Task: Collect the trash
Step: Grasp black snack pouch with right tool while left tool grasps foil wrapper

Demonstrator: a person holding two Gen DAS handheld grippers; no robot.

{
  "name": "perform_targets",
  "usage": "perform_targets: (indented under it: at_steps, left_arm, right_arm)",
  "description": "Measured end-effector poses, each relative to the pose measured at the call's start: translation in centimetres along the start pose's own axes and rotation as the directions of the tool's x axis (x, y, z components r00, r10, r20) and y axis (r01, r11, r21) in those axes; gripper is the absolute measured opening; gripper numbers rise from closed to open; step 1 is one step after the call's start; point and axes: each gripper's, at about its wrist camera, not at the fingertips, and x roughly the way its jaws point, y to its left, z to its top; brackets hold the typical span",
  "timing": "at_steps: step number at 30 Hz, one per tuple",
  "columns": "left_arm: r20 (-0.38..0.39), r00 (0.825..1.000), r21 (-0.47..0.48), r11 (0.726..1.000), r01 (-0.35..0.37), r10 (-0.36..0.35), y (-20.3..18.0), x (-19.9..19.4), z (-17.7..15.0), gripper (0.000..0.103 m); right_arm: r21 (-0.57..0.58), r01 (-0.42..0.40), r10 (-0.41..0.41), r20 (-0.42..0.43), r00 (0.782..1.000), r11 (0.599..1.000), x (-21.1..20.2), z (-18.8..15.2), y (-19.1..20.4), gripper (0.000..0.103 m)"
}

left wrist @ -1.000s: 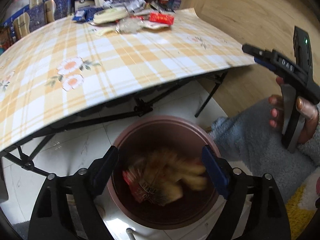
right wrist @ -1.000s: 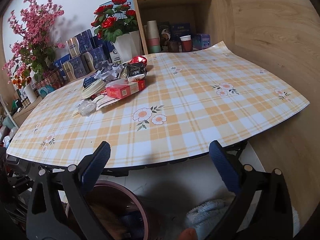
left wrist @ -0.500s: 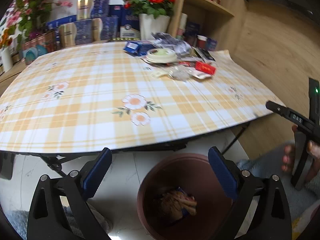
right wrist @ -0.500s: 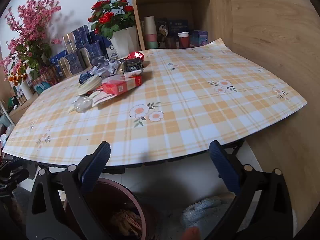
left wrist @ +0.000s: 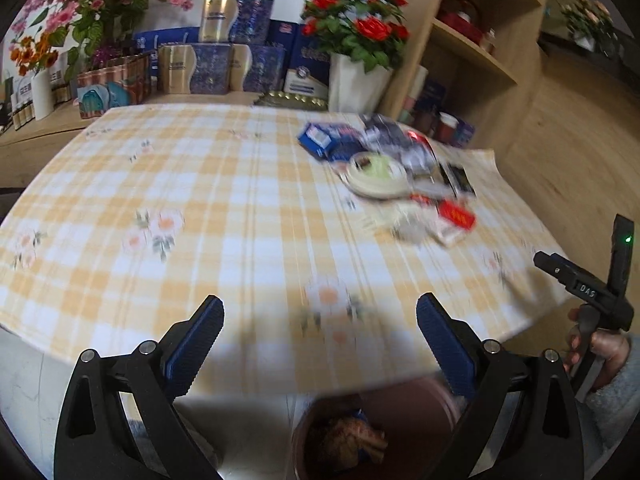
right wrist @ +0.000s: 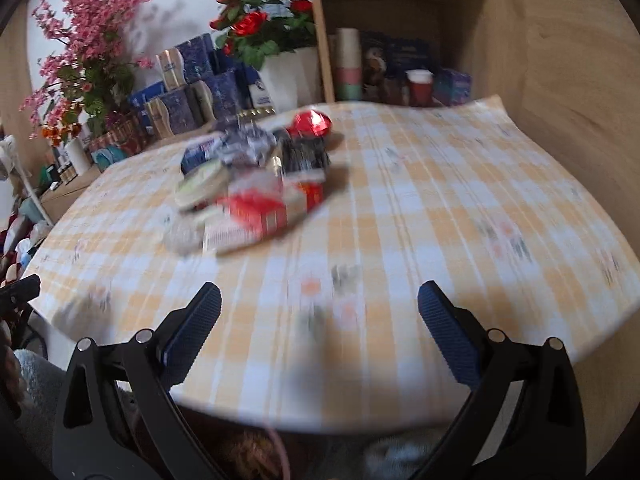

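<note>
The left gripper [left wrist: 319, 340] hangs over the near edge of the table with yellow-white checked flower cloth [left wrist: 248, 216]; its blue-padded jaws stand wide apart w/ nothing between them. The right gripper [right wrist: 319, 336] is at the same near edge, jaws also wide apart and empty.

The trash is a blurred heap on the cloth, toward the far side of the table, well apart from both grippers. In the heap: a red rectangular cardboard box [right wrist: 260, 206] at the front, a round flat pale-green lid or tub [right wrist: 202, 182] just beside it, a blue-white small carton [left wrist: 316, 140] behind, a crumpled silver-dark foil wrapper [right wrist: 250, 144], a black snack bag [right wrist: 304, 154] and a shiny red foil piece [right wrist: 312, 124] at the back. Exact contacts between these I cannot tell, too much blur.

Below the table's near edge stands the round brown plastic bin [left wrist: 400, 404], partly hidden by the tabletop; inside it lies a crumpled yellow-brown wrapper [left wrist: 352, 436].

Behind the table: a white pot with red roses [left wrist: 356, 76] and blue-gold gift boxes [left wrist: 224, 40].
</note>
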Motion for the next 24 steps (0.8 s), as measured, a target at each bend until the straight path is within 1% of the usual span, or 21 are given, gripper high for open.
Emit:
perform_targets:
  at_steps: [3, 6, 7, 8, 9, 11, 13, 16, 17, 18, 19, 21, 22, 23, 24]
  left_arm:
    - [0.015, 1.0, -0.037, 0.999, -0.006, 0.007, 0.2, 0.7, 2.7, 0.095]
    - [0.03, 0.999, -0.064, 0.998, -0.009, 0.011, 0.2, 1.7, 5.2, 0.095]
    - [0.031, 0.999, -0.073, 0.997, -0.007, 0.009, 0.2, 2.0, 5.8, 0.095]
    - [0.031, 1.0, -0.082, 0.997, -0.002, 0.005, 0.2, 2.3, 6.5, 0.095]
    - [0.031, 1.0, -0.092, 0.996, 0.003, 0.0, 0.2, 2.7, 7.1, 0.095]
    - [0.03, 0.999, -0.107, 0.994, 0.015, -0.012, 0.0, 3.5, 8.2, 0.095]
    - [0.023, 1.0, -0.11, 0.994, 0.022, -0.02, -0.4, 4.4, 9.2, 0.095]
    - [0.01, 1.0, -0.102, 0.994, 0.028, -0.027, -1.1, 5.5, 10.1, 0.095]
    - [0.003, 1.0, -0.1, 0.995, 0.031, -0.031, -1.3, 6.0, 10.3, 0.095]
    - [-0.007, 0.999, -0.097, 0.995, 0.037, -0.038, -1.6, 6.6, 10.7, 0.095]
    - [-0.014, 0.999, -0.096, 0.994, 0.043, -0.045, -1.9, 7.0, 10.8, 0.094]
    - [-0.026, 0.997, -0.091, 0.994, 0.063, -0.066, -2.6, 7.9, 11.2, 0.091]
    - [-0.037, 0.996, -0.085, 0.993, 0.083, -0.087, -3.2, 8.7, 11.7, 0.088]
    - [-0.048, 0.994, -0.082, 0.992, 0.094, -0.098, -3.8, 9.4, 12.1, 0.088]
    - [-0.059, 0.993, -0.086, 0.991, 0.098, -0.104, -4.2, 10.1, 12.6, 0.087]
  right_arm:
    - [-0.034, -0.042, 0.042, -0.007, 0.999, 0.999, 3.2, 4.1, -0.2, 0.097]
    - [-0.078, -0.07, 0.069, -0.02, 0.997, 0.994, 6.4, 7.1, 0.0, 0.097]
    - [-0.093, -0.077, 0.075, -0.028, 0.997, 0.993, 7.4, 7.9, 0.1, 0.096]
    - [-0.104, -0.085, 0.082, -0.035, 0.996, 0.991, 8.4, 8.6, 0.2, 0.092]
    - [-0.111, -0.099, 0.094, -0.05, 0.994, 0.989, 9.6, 9.3, 0.3, 0.087]
    - [-0.103, -0.118, 0.109, -0.081, 0.991, 0.988, 11.6, 10.2, 0.3, 0.081]
    - [-0.076, -0.143, 0.135, -0.104, 0.985, 0.987, 13.3, 10.6, 0.1, 0.08]
    - [-0.053, -0.162, 0.153, -0.14, 0.978, 0.985, 15.1, 10.8, -0.2, 0.074]
    - [-0.051, -0.171, 0.161, -0.158, 0.974, 0.984, 15.7, 10.7, -0.3, 0.064]
    - [-0.057, -0.173, 0.161, -0.17, 0.972, 0.983, 16.0, 10.6, -0.3, 0.048]
    - [-0.061, -0.17, 0.157, -0.17, 0.973, 0.984, 16.0, 10.4, -0.5, 0.047]
    - [-0.051, -0.16, 0.153, -0.122, 0.981, 0.986, 15.3, 10.3, -1.0, 0.041]
    - [-0.036, -0.163, 0.159, -0.092, 0.983, 0.986, 14.9, 10.2, -1.4, 0.04]
    - [-0.01, -0.166, 0.166, -0.045, 0.985, 0.986, 14.2, 10.0, -2.0, 0.039]
    - [0.003, -0.158, 0.158, -0.021, 0.987, 0.987, 13.9, 9.9, -2.3, 0.038]
